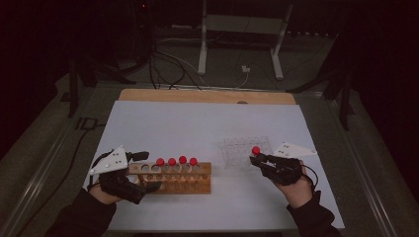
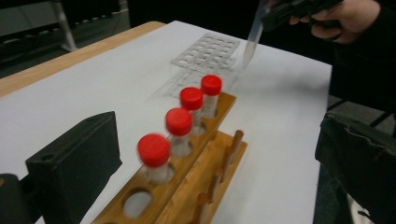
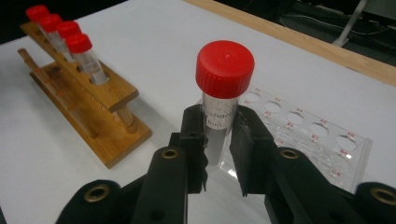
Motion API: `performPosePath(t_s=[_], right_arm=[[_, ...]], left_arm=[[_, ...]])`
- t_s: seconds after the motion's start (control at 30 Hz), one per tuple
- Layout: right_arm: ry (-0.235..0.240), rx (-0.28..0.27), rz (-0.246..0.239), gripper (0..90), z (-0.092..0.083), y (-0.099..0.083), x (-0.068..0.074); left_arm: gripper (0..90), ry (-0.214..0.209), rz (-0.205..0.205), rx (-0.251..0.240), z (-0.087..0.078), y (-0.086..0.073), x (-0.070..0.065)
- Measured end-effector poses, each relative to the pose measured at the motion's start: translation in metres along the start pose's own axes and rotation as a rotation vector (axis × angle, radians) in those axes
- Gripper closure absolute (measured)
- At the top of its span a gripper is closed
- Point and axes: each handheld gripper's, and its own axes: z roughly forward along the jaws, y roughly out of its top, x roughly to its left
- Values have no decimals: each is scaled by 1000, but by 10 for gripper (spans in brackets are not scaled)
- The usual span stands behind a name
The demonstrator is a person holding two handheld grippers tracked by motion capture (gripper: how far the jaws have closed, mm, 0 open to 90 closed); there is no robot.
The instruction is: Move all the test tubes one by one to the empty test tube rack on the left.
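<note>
Four red-capped tubes (image 1: 176,161) are standing in a row in the wooden rack (image 1: 170,178), with one hole at the rack's left end sitting open. The rack is lying on the white sheet (image 1: 197,123) that is covering the table, toward the near left.

The right gripper (image 1: 256,158) is clamping a fifth tube (image 3: 221,100) just below its red cap; in the right gripper view both black jaws are pressing on the tube's labelled body, holding it upright. This tube is hanging clear of the sheet, right at the near edge of the clear rack (image 1: 246,151), which is sitting to the right of the wooden one and well apart from it. The left gripper view is catching the tube's pointed tip (image 2: 249,46) above the clear rack's holes.

The left gripper (image 1: 143,170) is sitting at the left end of the wooden rack, one jaw reaching behind the rack and the other in front. Its jaws are standing wide apart in the high view, gripping nothing; whether they are touching the wood I cannot tell.
</note>
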Motion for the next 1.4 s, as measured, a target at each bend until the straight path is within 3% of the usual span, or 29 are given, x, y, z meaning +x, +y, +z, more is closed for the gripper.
performPosePath(t_s=[0.6,0.83,1.4], right_arm=[[79,23,-26,747,6,-5,17],[95,26,-37,747,6,-5,21],[124,41,-56,747,7,-8,28]], left_arm=[[8,-98,60,8,39,30,-11],[9,-84,73,41,55,39,-17],[9,-157,113,44,87,60,-33]])
